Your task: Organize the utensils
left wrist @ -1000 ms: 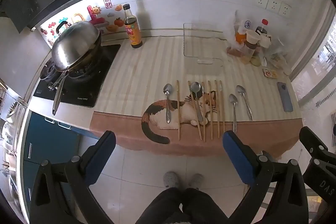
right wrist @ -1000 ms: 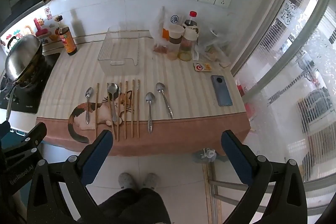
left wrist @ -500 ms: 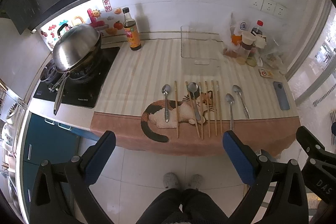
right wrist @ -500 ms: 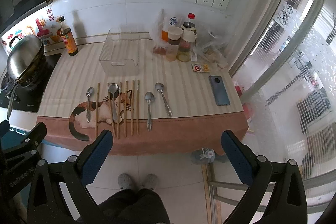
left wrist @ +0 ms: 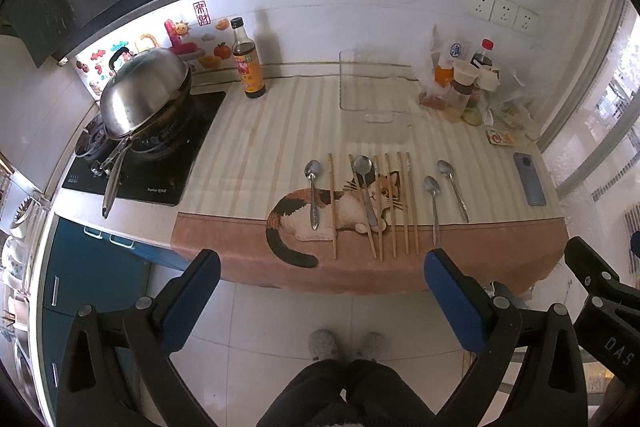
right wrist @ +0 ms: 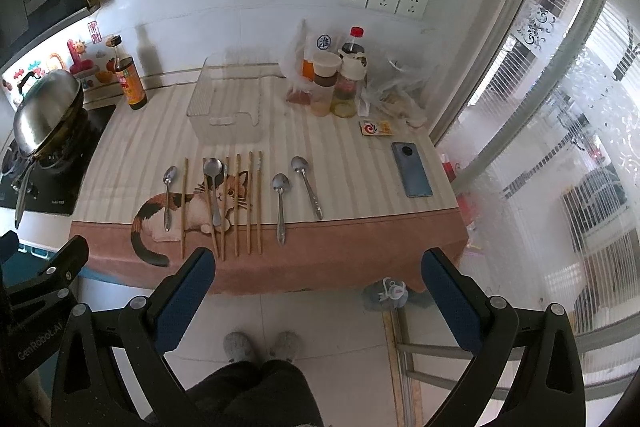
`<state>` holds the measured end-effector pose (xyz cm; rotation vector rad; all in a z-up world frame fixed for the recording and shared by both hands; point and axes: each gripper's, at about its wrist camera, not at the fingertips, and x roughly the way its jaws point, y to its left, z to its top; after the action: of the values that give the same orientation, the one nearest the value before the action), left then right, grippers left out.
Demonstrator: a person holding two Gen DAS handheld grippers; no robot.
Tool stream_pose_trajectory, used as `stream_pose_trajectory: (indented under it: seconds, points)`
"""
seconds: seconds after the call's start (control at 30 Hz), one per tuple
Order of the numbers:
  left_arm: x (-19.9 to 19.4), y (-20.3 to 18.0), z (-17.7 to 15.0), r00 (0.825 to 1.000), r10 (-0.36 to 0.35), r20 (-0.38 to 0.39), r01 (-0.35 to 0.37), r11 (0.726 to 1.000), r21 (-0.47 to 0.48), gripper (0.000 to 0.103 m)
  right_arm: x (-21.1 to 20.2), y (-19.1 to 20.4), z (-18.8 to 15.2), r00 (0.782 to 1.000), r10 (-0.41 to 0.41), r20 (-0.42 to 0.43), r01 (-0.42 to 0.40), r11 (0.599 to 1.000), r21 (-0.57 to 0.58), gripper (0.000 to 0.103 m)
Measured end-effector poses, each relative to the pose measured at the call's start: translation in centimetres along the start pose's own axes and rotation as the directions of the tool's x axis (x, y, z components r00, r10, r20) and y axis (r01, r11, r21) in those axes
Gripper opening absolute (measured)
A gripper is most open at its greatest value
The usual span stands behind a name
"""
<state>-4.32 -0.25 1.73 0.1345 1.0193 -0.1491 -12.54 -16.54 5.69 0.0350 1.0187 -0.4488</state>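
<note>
Two tools, left tool and right tool, gape wide, empty, short of the bench edge; "DAS" legible.

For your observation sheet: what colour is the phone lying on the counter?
Blue-grey phone, clearest in the right wrist view.

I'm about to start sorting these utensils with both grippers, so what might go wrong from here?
1. One spoon lies across the chopsticks; lifting either may drag the other.
2. The chopstick tips reach the mat's brown front strip near the counter edge, so a nudge might send them to the floor.
3. The clear bin sits close behind the row; its transparent walls are hard to see and easy to bump.
</note>
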Motion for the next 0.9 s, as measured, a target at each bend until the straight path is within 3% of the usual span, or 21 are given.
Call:
stream_pose_trajectory:
  seconds: [0.9]
  points:
    - [-0.1, 0.1, 1.0, 1.000, -0.008, 0.020, 0.008, 1.000, 0.000, 0.103, -0.2, -0.2, 0.8, 1.000, 0.005, 0.024, -0.006, 1.000, 0.011, 0.103]
